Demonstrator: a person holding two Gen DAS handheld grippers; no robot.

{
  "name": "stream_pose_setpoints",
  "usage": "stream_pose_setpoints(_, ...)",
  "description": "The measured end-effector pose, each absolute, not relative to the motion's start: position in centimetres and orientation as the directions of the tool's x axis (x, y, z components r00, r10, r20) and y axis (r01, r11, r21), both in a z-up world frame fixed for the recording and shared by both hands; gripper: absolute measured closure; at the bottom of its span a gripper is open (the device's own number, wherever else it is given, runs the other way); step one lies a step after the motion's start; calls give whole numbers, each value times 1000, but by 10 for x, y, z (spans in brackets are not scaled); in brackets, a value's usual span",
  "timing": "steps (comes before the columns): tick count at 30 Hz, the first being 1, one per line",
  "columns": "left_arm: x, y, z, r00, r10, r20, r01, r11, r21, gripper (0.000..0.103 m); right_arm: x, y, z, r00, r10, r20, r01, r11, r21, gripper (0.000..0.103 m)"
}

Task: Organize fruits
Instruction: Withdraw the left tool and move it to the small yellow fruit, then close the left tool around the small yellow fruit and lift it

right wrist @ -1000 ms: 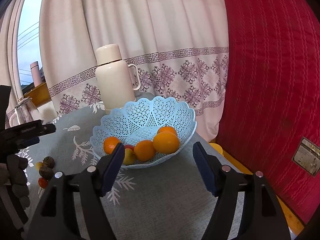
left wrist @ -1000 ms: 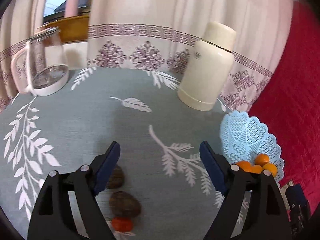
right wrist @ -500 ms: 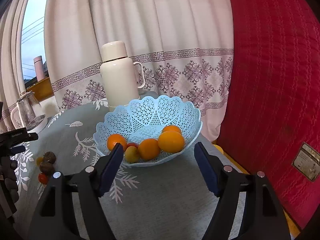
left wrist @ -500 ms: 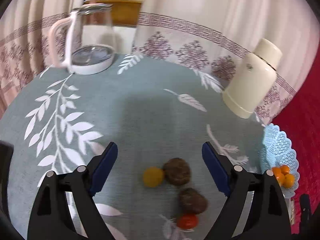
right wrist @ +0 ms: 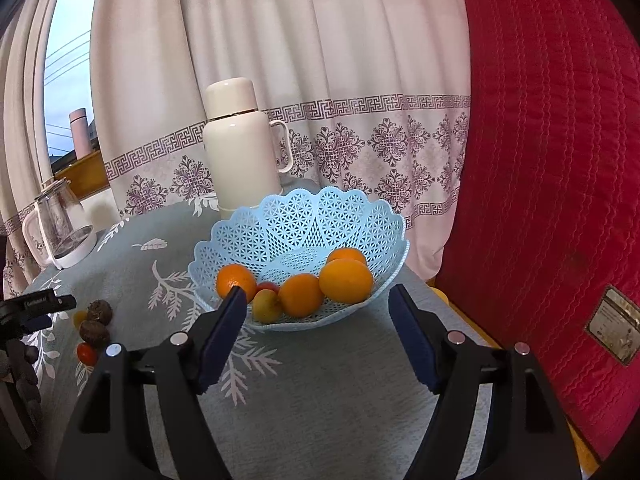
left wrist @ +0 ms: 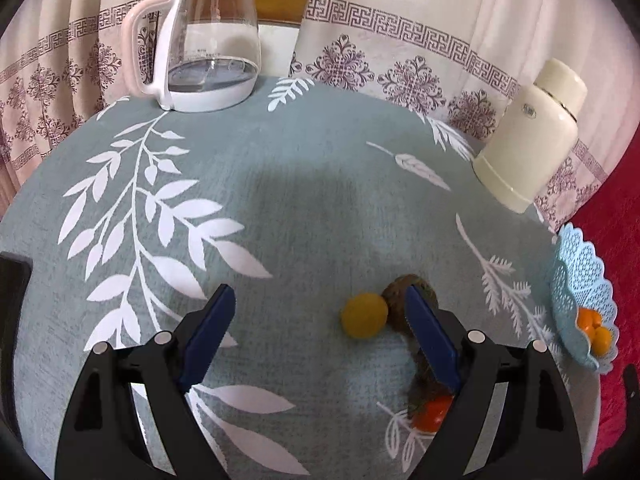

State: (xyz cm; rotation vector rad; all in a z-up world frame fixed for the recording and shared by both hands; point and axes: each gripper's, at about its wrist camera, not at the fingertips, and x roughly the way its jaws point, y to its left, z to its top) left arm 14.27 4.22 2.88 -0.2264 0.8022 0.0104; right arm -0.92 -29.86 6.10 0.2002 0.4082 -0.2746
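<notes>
Now, through the left wrist camera, you are holding the left gripper (left wrist: pixel 318 308) over the leaf-patterned tablecloth (left wrist: pixel 300 184), its jaws having just been opening and nothing pressed between them. A yellow fruit (left wrist: pixel 364 315) is lying between the blue pads (left wrist: pixel 208 332), touching a brown fruit (left wrist: pixel 396 300); a red tomato (left wrist: pixel 432 416) is peeking out beside the right-hand finger. A glass kettle (left wrist: pixel 208 40) and a cream flask (left wrist: pixel 532 136) are standing at the cloth's far edge.

Through the right wrist camera, you are hovering the right gripper (right wrist: pixel 316 316), released and empty, before the blue basket (right wrist: pixel 304 216) of oranges (right wrist: pixel 346 280) near the table's right edge.
</notes>
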Motion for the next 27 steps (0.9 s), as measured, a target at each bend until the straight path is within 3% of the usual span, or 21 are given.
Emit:
stream_pose_setpoints(18,148,41,15,651,-51,-757,-105,982,-157,15,-10,-299,61,884,-221,-411,302,943,141,30)
stream_pose_setpoints(27,131,74,20,670,-7,-742,-204,960,-192,15,-10,-299,61,885,-220,-411,300,943,142,30)
